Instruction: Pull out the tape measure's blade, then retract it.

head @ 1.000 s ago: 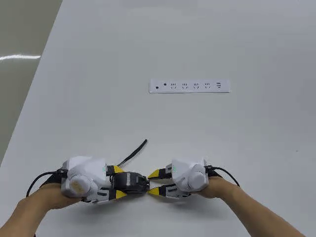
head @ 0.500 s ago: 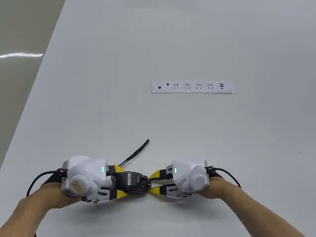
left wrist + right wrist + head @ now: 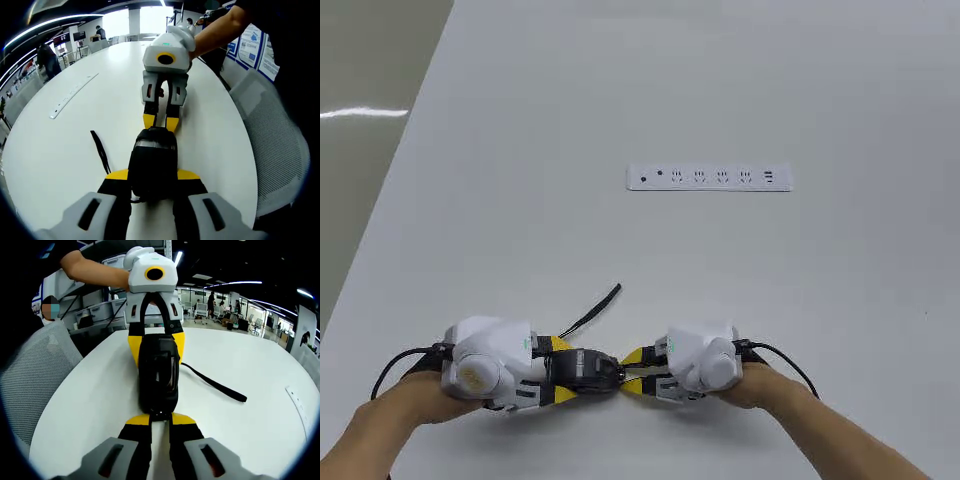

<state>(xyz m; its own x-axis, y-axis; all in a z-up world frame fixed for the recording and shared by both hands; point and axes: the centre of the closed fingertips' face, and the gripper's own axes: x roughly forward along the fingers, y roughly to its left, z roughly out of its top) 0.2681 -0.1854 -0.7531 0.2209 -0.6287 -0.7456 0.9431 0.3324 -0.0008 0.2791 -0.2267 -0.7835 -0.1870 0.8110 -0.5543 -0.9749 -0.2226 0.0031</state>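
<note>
Your left gripper clamps the tape measure on the desk; its long axis runs into your right gripper, jaws nearly together at the blade tip, grip unclear.

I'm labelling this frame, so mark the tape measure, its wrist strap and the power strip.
tape measure [image 3: 585, 368], head view, top of its black case.
wrist strap [image 3: 590, 311], head view, middle of the black band.
power strip [image 3: 708, 177], head view, centre of its white face.
</note>
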